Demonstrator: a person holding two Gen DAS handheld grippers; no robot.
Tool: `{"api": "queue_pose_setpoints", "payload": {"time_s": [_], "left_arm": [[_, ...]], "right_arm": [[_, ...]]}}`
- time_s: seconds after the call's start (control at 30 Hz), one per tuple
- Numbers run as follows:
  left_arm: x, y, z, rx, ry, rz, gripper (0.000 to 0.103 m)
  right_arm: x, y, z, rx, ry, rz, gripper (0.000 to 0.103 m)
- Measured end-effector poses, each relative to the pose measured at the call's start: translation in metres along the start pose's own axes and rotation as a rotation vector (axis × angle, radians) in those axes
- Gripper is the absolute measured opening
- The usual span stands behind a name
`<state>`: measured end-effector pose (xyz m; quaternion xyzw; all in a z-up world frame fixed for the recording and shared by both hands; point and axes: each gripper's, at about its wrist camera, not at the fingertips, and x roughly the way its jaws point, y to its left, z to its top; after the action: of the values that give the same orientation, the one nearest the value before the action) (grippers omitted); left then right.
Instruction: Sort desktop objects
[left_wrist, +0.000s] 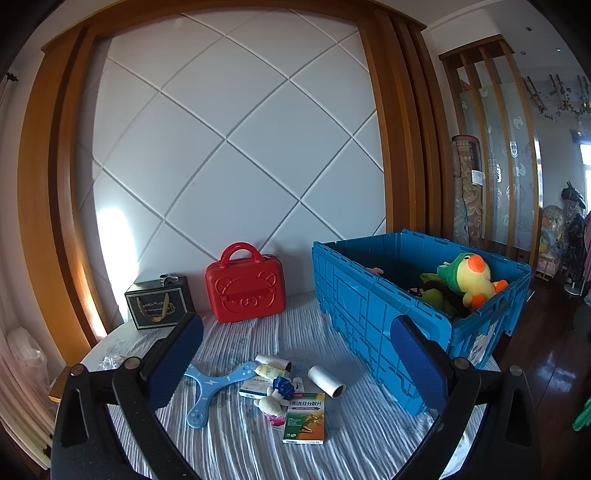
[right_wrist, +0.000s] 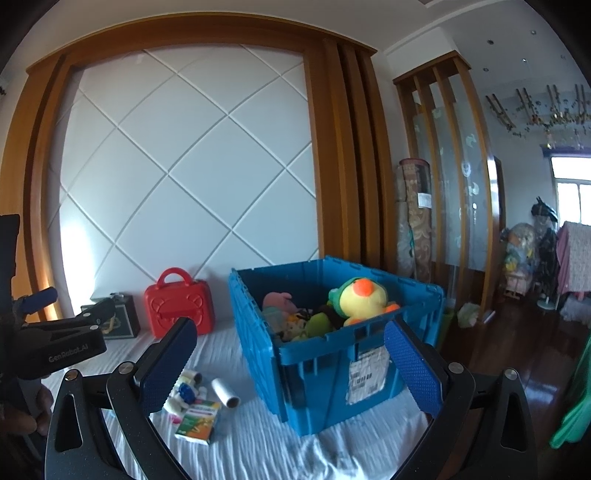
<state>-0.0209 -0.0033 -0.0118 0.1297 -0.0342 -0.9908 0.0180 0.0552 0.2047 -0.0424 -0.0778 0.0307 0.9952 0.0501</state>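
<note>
A small heap lies on the striped white cloth: a green medicine box (left_wrist: 304, 418), a white roll (left_wrist: 326, 381), a light blue boomerang (left_wrist: 212, 388), a blue-and-white box (left_wrist: 254, 388), a small plush (left_wrist: 271, 402) and little bottles. My left gripper (left_wrist: 295, 354) hovers above the heap, open and holding nothing. To the right stands a blue crate (left_wrist: 373, 306) holding a yellow duck plush (left_wrist: 471, 278). In the right wrist view, my right gripper (right_wrist: 288, 365) is open in front of the crate (right_wrist: 325, 369), with the medicine box (right_wrist: 198, 424) and roll (right_wrist: 225, 393) lower left.
A red bear-face case (left_wrist: 244, 286) and a black gift box (left_wrist: 159, 303) stand against the padded wall at the back. The left gripper's body (right_wrist: 62, 339) and a hand show at the right wrist view's left edge. Dark wooden floor lies past the table's right edge.
</note>
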Motion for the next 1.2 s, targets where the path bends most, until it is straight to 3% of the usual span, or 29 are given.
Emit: {"api": "queue_pose_setpoints", "payload": {"time_s": [1.2], "left_arm": [[0.003,-0.0013,-0.0052,0.009,0.017,0.011,0.103]], "right_arm": [[0.0061,-0.0081,0.0,-0.001,0.025,0.01,0.103]]}}
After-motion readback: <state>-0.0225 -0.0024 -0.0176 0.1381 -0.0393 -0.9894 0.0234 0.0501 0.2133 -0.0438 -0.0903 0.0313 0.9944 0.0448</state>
